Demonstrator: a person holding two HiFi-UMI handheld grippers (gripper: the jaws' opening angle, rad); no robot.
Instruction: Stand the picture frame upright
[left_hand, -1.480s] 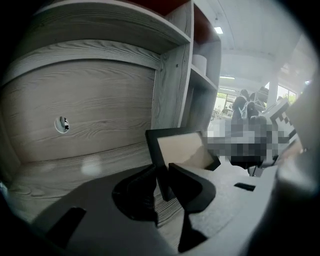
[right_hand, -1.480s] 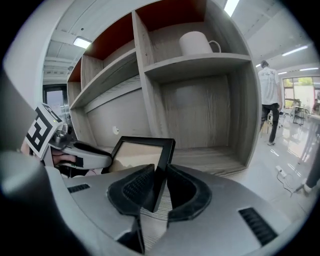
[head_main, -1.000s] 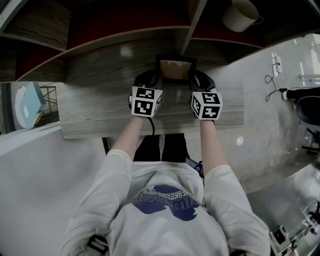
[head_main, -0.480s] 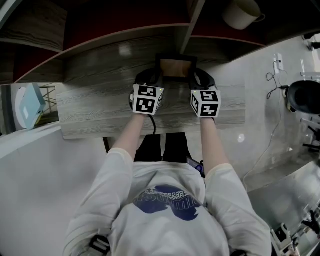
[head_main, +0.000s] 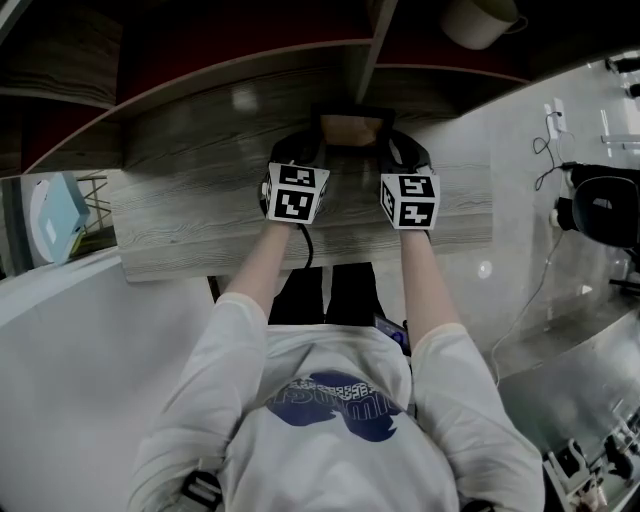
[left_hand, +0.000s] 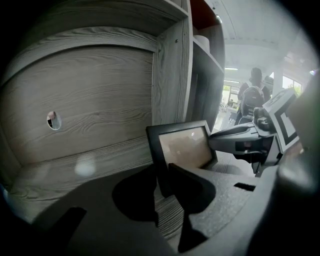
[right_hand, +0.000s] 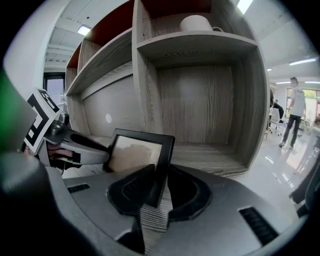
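- While the left gripper (left_hand: 162, 182) pinches the frame (left_hand: 182, 147) by its left edge and the right gripper (right_hand: 159, 186) by its right edge, it stands near-upright on the desk (head_main: 190, 220), top centre of head view.
- Step: settling it upright; next likely needs base seated, then 2 grips eased off together.
- Frame: thin black rectangle, pale panel; desk: grey woodgrain.

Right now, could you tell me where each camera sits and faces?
Head view: on the head, facing down at the shelf; torso, arms, left gripper, right gripper show.
Left gripper view: on the left gripper, along jaws shut on the frame; right gripper shows.
Right gripper view: mirrored, on the right gripper; left gripper shows.
All share the frame.
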